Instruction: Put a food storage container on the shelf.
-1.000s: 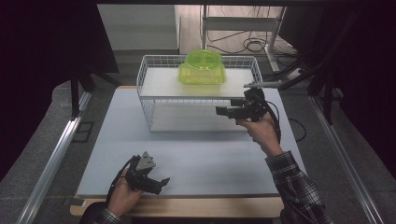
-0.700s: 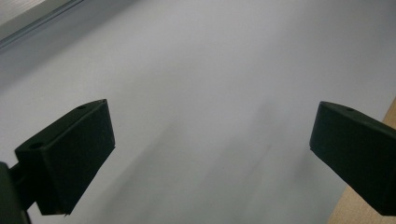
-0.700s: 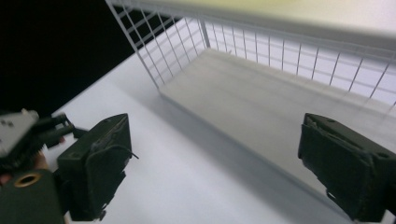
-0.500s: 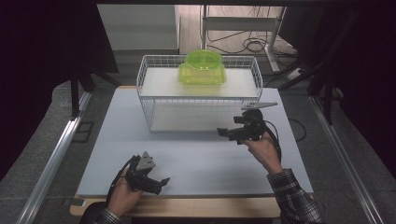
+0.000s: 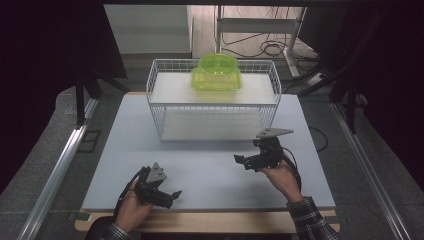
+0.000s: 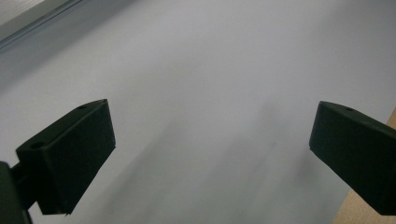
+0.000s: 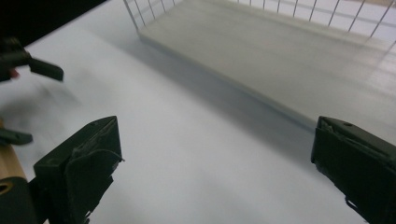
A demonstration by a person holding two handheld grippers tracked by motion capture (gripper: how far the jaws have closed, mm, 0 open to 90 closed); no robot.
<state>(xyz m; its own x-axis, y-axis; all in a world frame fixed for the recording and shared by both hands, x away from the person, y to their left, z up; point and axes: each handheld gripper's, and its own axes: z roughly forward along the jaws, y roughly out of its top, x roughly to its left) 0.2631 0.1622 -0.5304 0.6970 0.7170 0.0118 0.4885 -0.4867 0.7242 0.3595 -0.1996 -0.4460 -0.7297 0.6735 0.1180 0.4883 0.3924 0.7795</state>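
Up on the white top shelf of the wire rack (image 5: 161, 107) sits the green bowl (image 5: 216, 73), upside down, well apart from both hands. Near the table's (image 5: 210, 175) front right, the right gripper (image 5: 246, 162) has just been opening its jaws; they stand wide with nothing between them, aimed leftward across the mat. At front left, the left gripper (image 5: 172, 196) rests low near the table edge, jaws spread wide too, empty.
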